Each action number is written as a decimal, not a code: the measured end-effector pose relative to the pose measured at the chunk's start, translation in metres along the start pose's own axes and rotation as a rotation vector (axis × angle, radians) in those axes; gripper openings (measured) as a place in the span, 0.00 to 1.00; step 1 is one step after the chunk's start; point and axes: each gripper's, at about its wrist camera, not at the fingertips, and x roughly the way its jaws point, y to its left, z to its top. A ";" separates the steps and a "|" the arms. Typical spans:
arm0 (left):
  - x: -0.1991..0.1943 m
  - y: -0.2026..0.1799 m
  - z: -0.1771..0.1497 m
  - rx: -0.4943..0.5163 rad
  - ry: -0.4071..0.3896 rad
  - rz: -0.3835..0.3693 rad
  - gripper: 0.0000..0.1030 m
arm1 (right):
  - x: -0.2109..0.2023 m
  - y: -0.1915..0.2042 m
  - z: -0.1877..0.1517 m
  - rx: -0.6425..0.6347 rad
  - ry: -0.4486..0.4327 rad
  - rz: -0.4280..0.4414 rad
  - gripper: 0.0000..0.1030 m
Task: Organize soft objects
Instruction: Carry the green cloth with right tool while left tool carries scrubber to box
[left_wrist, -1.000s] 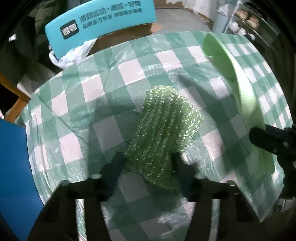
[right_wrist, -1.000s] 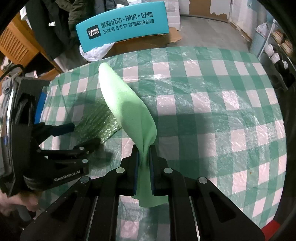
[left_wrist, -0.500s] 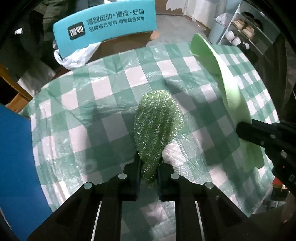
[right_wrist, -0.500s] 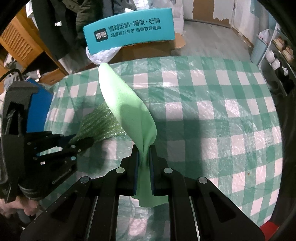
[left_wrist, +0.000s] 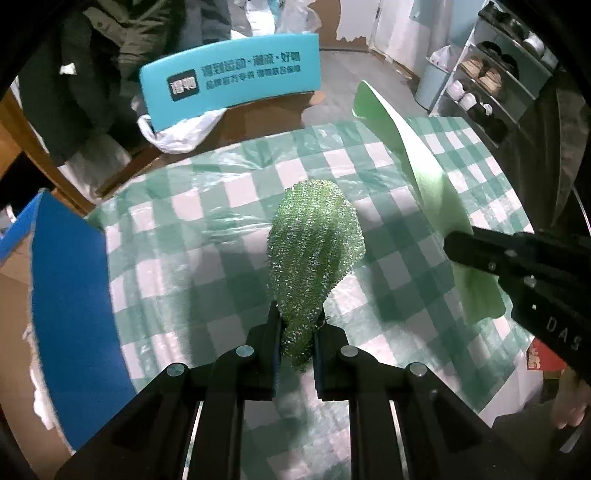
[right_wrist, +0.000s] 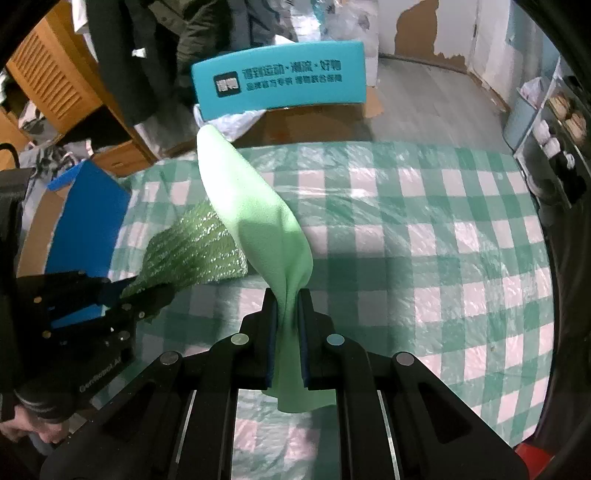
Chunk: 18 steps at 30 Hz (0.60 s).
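The left gripper (left_wrist: 297, 334) has its jaws closed on the lower end of a sparkly green scrubbing cloth (left_wrist: 316, 254), which stands up from the fingers above the table (left_wrist: 192, 236). The table wears a green and white checked cover under clear plastic. The right gripper (right_wrist: 288, 317) has its jaws clamped on a smooth pale green cloth (right_wrist: 255, 218); a short tail of it hangs below the fingers, and the long part rises in a curled sheet toward the far edge of the table. In the right wrist view, the scrubbing cloth (right_wrist: 192, 251) sits just left of the pale cloth, held off the table by the left gripper (right_wrist: 125, 295). In the left wrist view, the pale cloth (left_wrist: 424, 184) stands to the right of the scrubbing cloth, pinched by the right gripper (left_wrist: 465, 251). Beyond the far edge of the table stands a chair with a teal backrest (right_wrist: 279, 79), with a white plastic bag (left_wrist: 177, 133) on its seat. A blue box (left_wrist: 70, 295) sits off the table's left edge.
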 end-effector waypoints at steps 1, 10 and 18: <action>-0.003 0.002 -0.001 0.000 -0.005 0.005 0.13 | -0.002 0.003 0.001 -0.004 -0.004 0.003 0.09; -0.041 0.026 -0.013 -0.028 -0.058 0.027 0.13 | -0.019 0.033 0.006 -0.048 -0.029 0.029 0.09; -0.069 0.050 -0.030 -0.064 -0.096 0.044 0.13 | -0.029 0.061 0.004 -0.094 -0.040 0.055 0.09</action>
